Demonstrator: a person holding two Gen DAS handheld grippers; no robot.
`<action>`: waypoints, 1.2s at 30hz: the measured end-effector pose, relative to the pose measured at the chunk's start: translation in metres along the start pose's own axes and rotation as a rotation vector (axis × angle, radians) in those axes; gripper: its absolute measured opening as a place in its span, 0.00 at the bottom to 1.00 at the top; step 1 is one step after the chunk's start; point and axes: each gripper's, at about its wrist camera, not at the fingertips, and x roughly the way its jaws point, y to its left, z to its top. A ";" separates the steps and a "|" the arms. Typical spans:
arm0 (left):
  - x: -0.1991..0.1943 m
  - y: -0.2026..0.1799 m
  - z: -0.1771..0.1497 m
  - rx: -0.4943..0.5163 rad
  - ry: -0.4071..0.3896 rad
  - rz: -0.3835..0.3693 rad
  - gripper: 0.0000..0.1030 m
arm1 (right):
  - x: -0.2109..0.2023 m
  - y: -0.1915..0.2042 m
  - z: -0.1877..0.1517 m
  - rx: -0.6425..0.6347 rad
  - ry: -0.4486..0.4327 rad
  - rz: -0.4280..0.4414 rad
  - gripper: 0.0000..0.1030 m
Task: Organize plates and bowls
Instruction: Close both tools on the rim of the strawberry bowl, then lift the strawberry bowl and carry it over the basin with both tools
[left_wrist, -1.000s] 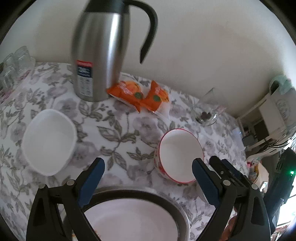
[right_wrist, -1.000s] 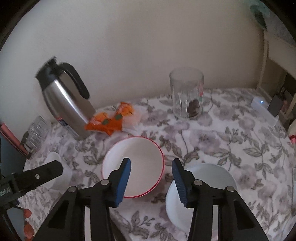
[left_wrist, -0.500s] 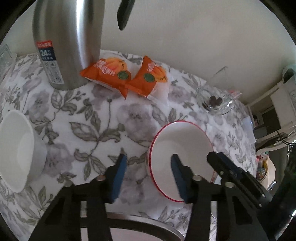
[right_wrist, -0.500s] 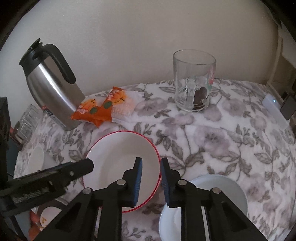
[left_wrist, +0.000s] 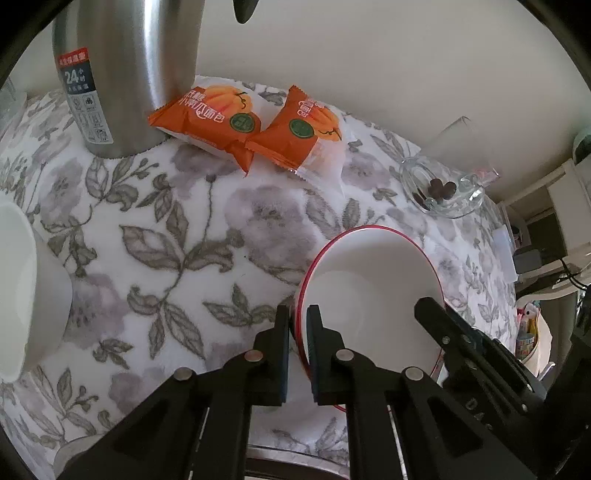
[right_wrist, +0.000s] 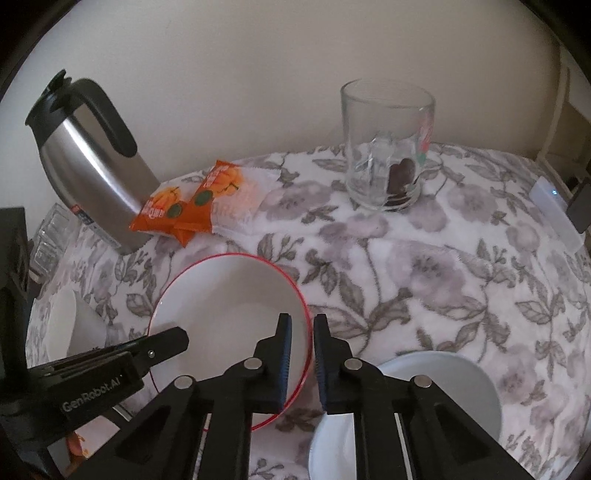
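Two grippers clamp one red-rimmed bowl (left_wrist: 369, 280) from opposite sides, on a table (left_wrist: 207, 229) covered by a grey floral cloth. Largest on that table is the steel jug (left_wrist: 125, 70), standing at the far left by the wall, its black handle seen from the right wrist view. The red-rimmed bowl sits near the front middle of the cloth, upright, white inside. A white plate (right_wrist: 436, 384) lies just to its right, partly under the right gripper. A plain white bowl (left_wrist: 22, 295) stands well to the left, apart from the others. The dark rim of another dish (left_wrist: 295, 456) shows at the front edge in the left wrist view, mostly hidden. A glass mug (right_wrist: 384, 147) with a few dark pieces at its bottom stands far right near the wall. Two orange packets (left_wrist: 251, 125) lie overlapping, one touching the jug's base.

The left gripper (left_wrist: 297, 328) has just been closing, and its jaws now pinch the bowl's left rim. The right gripper (right_wrist: 302, 332) has also just been closing; its jaws grasp the bowl's right rim, one inside and one outside.
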 end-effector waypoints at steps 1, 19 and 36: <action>0.000 0.000 0.000 0.002 -0.001 0.001 0.09 | 0.001 0.000 -0.001 0.003 0.002 -0.001 0.11; -0.087 -0.013 -0.027 0.034 -0.148 -0.048 0.08 | -0.091 0.015 -0.010 -0.006 -0.157 0.020 0.06; -0.189 0.023 -0.146 0.012 -0.270 -0.050 0.08 | -0.189 0.060 -0.117 0.019 -0.219 0.101 0.06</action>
